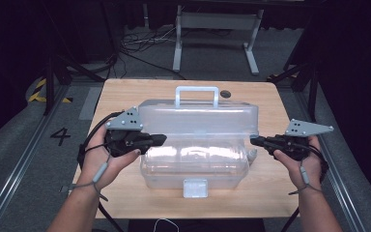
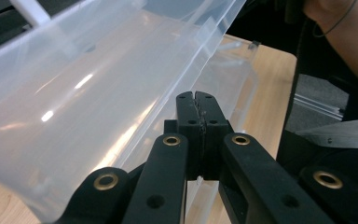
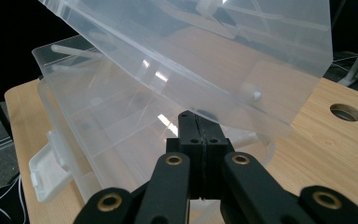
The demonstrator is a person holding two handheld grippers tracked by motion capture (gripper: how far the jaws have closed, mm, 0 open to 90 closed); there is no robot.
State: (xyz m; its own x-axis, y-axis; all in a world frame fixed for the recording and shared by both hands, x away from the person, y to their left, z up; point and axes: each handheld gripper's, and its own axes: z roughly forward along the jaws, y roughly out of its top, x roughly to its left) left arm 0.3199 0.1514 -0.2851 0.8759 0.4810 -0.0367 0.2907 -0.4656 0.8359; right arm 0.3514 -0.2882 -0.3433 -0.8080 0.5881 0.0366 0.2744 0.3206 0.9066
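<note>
At the middle of the wooden table [image 1: 125, 92], the clear plastic box [image 1: 193, 166] is being kept with its lid [image 1: 198, 121] raised, the lid's edge being pinched at either end by the pressed-together left gripper [image 1: 163, 139] and right gripper [image 1: 252, 140].

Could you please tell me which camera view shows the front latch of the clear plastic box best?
The high view: the latch faces the camera squarely. The right gripper view shows it obliquely at the box's edge; the left gripper view gives lid instead.
</note>
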